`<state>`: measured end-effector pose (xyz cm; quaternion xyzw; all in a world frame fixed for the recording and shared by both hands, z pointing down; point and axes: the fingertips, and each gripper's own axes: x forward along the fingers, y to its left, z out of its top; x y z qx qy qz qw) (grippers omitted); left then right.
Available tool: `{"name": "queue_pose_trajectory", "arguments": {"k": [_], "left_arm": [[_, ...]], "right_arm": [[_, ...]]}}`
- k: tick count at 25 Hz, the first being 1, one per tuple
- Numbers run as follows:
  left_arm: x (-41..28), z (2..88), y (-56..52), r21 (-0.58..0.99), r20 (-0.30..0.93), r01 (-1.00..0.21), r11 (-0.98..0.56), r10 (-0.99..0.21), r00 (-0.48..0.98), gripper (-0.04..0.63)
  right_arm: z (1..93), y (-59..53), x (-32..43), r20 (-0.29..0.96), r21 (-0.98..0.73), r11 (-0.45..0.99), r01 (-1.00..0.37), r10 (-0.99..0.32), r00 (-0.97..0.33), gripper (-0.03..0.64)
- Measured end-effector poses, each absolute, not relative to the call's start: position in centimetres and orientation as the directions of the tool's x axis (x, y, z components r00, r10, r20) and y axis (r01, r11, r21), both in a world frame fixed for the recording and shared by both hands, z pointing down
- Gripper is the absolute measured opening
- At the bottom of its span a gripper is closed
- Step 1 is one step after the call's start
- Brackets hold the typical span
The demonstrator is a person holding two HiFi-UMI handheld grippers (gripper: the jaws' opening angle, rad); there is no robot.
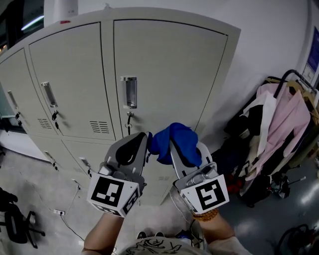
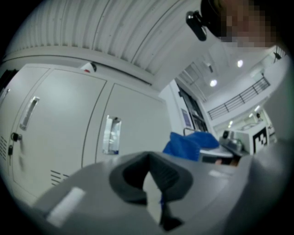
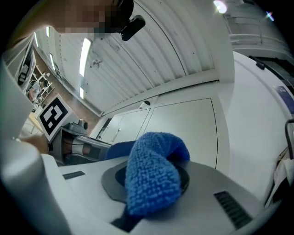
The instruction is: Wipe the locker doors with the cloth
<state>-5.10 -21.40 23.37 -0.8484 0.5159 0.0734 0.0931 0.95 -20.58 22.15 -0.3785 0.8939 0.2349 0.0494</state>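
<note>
The grey lockers (image 1: 164, 64) stand right in front of me, doors closed, each with a metal handle (image 1: 129, 92). A blue cloth (image 1: 174, 137) is bunched between the fingers of my right gripper (image 1: 175, 149), which is shut on it and held up a little short of the door. In the right gripper view the cloth (image 3: 154, 174) covers the jaws of the right gripper (image 3: 151, 186). My left gripper (image 1: 145, 138) is raised beside it, jaws together, its tip close to the cloth's left end. In the left gripper view the left gripper (image 2: 154, 186) looks shut and the cloth (image 2: 188, 144) hangs to its right.
A clothes rack (image 1: 291, 82) with pink and white garments (image 1: 284, 124) stands at the right, next to the lockers. A dark office chair (image 1: 15, 224) and loose cables (image 1: 65, 214) lie on the floor at lower left. A white object (image 1: 60, 10) sits on the locker top.
</note>
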Motion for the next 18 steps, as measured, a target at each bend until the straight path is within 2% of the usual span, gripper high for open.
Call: {"name": "queue_pose_trajectory", "arguments": {"k": [18], "left_arm": [[-4.7, 23.6, -22.0, -0.081, -0.219, -0.887, -0.455, -0.860, 0.461, 0.002]], "right_arm": [[23.7, -20.7, 2.0, -0.265, 0.350, 0.604, -0.716, -0.670, -0.694, 0.023]]}}
